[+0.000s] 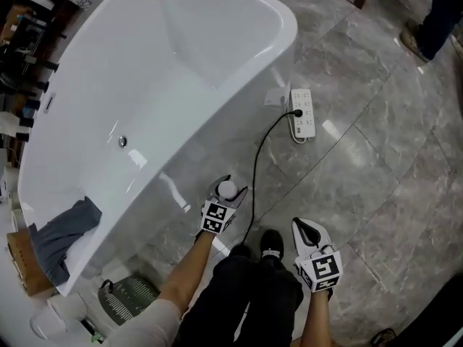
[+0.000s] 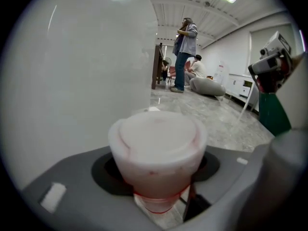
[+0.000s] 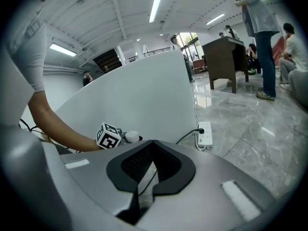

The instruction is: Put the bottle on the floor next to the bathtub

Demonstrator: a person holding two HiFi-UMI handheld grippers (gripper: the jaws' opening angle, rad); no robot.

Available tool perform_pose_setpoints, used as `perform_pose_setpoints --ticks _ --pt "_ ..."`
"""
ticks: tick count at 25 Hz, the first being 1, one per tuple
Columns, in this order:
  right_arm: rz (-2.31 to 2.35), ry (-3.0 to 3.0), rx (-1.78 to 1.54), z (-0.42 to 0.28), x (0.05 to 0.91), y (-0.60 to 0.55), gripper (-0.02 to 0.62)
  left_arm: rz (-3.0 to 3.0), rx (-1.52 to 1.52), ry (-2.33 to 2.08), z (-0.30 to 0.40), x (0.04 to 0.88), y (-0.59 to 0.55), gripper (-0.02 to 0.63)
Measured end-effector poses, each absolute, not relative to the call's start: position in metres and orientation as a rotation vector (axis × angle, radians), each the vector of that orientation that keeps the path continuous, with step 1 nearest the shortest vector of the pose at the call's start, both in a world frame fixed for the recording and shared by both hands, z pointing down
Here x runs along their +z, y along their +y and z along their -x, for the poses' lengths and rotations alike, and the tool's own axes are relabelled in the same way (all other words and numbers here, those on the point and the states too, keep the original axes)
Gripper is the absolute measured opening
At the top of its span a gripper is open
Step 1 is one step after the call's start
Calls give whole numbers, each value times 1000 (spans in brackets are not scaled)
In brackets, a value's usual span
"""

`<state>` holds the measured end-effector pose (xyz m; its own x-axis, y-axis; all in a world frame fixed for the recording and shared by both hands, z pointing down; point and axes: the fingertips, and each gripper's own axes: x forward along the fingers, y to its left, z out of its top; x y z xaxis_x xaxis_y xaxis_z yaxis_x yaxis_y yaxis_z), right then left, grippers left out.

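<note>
A small bottle with a white cap (image 1: 227, 187) stands upright between the jaws of my left gripper (image 1: 230, 194), low beside the outer wall of the white bathtub (image 1: 145, 107). In the left gripper view the pinkish bottle (image 2: 156, 146) fills the gap, and the left gripper (image 2: 159, 174) is shut on it below the cap. Whether its base touches the floor is hidden. My right gripper (image 1: 307, 228) hangs further right over the marble floor, shut and empty. The right gripper view shows its jaws (image 3: 143, 174) pressed together, with the bottle cap (image 3: 132, 136) beyond.
A white power strip (image 1: 302, 113) lies on the floor by the tub, its black cable (image 1: 257, 161) running toward my feet (image 1: 271, 244). A grey cloth (image 1: 65, 233) hangs over the tub rim. A dark basket (image 1: 126, 298) sits at lower left. People stand farther off (image 2: 185, 52).
</note>
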<state>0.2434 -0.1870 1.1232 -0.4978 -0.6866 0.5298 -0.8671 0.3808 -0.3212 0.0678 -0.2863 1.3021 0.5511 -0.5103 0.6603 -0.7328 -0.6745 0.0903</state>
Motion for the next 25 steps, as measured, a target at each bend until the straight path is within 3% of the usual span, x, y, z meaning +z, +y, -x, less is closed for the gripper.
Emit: perform_pose_setpoints --ticks 8,19,25 --pt "-1358 -2337 836 -222 1166 -176 -2 -2441 874 -1039 -57 1363 -296 336" --pt "-1404 -2331 870 -216 1111 -164 -2 -2407 980 -947 -55 1321 -270 336" --pt "-1437 -2296 919 -215 1045 -160 -2 -2326 983 -989 -34 1246 -246 337"
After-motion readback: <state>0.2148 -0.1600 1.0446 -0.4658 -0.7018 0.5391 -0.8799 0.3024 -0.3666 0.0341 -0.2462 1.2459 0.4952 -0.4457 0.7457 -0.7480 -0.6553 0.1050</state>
